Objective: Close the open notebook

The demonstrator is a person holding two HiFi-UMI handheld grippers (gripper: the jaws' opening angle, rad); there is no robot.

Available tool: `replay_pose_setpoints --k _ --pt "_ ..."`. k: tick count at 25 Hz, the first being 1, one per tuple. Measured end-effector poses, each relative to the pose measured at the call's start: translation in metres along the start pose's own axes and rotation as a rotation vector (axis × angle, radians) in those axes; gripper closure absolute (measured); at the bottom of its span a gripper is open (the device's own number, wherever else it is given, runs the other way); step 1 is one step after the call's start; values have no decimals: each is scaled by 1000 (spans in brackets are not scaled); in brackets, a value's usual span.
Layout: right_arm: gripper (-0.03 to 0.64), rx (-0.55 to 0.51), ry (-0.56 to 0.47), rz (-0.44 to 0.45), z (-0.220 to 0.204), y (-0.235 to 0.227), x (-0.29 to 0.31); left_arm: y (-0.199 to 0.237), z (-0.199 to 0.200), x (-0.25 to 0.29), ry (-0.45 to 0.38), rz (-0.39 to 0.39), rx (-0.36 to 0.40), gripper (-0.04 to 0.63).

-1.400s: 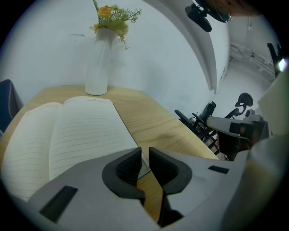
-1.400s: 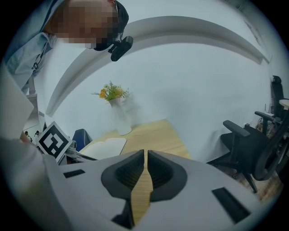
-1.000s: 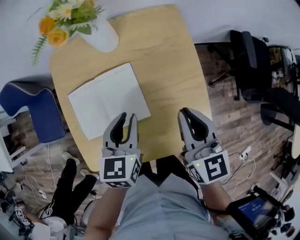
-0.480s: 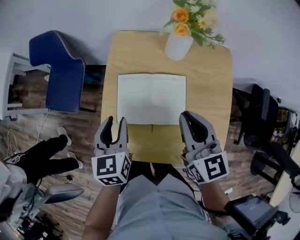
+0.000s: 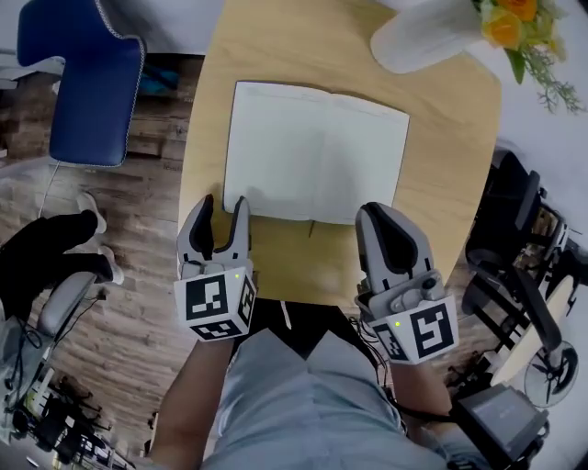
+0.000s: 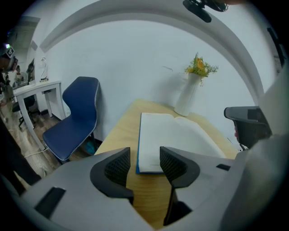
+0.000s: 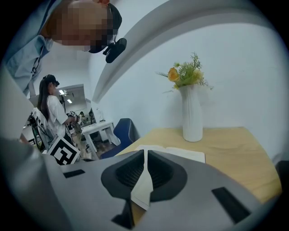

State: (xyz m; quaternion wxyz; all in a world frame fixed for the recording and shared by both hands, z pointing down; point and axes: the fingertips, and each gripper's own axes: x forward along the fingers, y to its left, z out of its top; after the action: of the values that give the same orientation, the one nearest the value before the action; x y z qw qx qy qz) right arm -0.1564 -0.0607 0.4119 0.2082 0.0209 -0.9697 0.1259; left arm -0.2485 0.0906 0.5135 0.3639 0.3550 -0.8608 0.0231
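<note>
The notebook lies open and flat near the middle of the wooden surface, both white pages facing up and its spine running from 12 to 6 o'clock in the head view. A thin blue cover edge shows along its left side in the left gripper view. The left hand-held gripper sits at about 7 o'clock of the notebook, just off its near left corner. Its jaws have just been opening and now stand wide. In its own view nothing is between the ribbed pads; the notebook's near corner and bare wood show through the gap, farther ahead. The right hand-held gripper is at about 5 o'clock of the notebook, its tips at the near edge of the right page. Its jaws are drawn together, with only a thin slit left between them in its own view, and they grip nothing; whether the tips touch the paper cannot be told. A white vase with yellow and orange flowers stands at about 1 o'clock of the notebook, apart from it. A blue chair stands on the floor off the surface, at about 10 o'clock.
</note>
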Motion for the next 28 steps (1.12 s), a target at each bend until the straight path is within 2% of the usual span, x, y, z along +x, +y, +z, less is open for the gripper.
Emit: replay_pose_setpoints --k 6,7,9,12,20,28 --pt "565 15 25 -35 -10 -4 2 -1 -14 8 68 29 64 385" --pt "565 18 23 -40 -10 -4 2 0 -14 8 74 30 70 413" --pt "565 30 16 -50 -11 -5 0 3 -14 8 87 21 63 515" --pt "565 52 5 -70 -11 -9 -6 -1 -12 6 105 -23 16 565" --pt "565 40 -100 -103 35 -7 -56 -42 27 -52 38 -108 41 568" --pt "565 24 -213 -135 87 -7 -104 -99 71 -98 -7 -189 156 568"
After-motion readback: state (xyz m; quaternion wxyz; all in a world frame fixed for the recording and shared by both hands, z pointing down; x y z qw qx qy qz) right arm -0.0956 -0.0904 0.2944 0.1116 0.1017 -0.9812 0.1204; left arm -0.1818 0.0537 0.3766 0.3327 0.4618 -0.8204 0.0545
